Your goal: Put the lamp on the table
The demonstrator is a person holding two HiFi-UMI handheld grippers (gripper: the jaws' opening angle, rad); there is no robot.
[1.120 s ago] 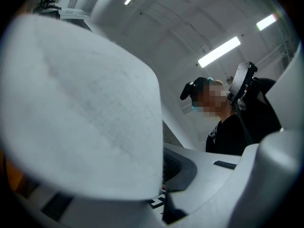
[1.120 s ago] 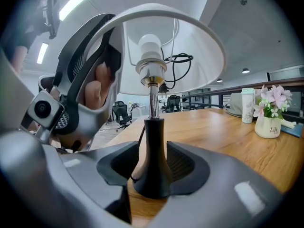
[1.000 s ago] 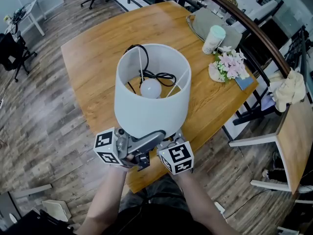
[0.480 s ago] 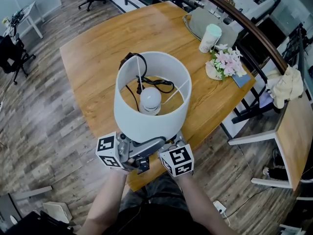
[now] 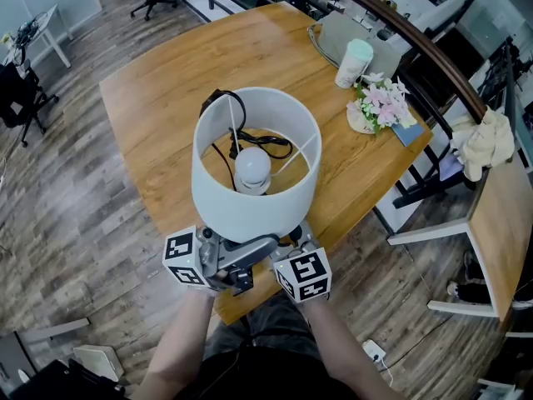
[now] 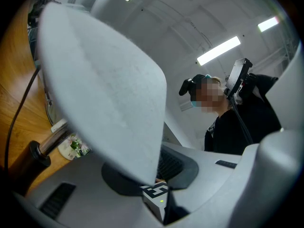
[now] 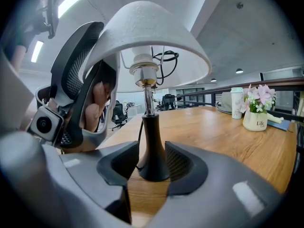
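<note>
A table lamp with a white drum shade (image 5: pixel 250 202), a round bulb (image 5: pixel 251 167) and a black cord (image 5: pixel 254 140) stands upright over the near edge of the wooden table (image 5: pixel 166 73). In the right gripper view its black foot (image 7: pixel 153 167) rests on the wood, under the shade (image 7: pixel 152 27). My right gripper (image 7: pixel 153 161) is shut on the black stem just above the foot. In the left gripper view, the shade's lower rim (image 6: pixel 114 103) runs down between the jaws of my left gripper (image 6: pixel 156 177), which is shut on it. From the head view both grippers (image 5: pixel 218 261) (image 5: pixel 293 261) sit side by side below the shade.
At the table's far right stand a white cup with a green lid (image 5: pixel 353 62), a pot of pink flowers (image 5: pixel 376 107) and a grey pad (image 5: pixel 341 33). A railing and a side table with a cloth (image 5: pixel 483 144) lie to the right. Wood floor surrounds the table.
The lamp and both grippers have shifted a little farther over the table, and the shade has straightened up. Both grips are unchanged.
</note>
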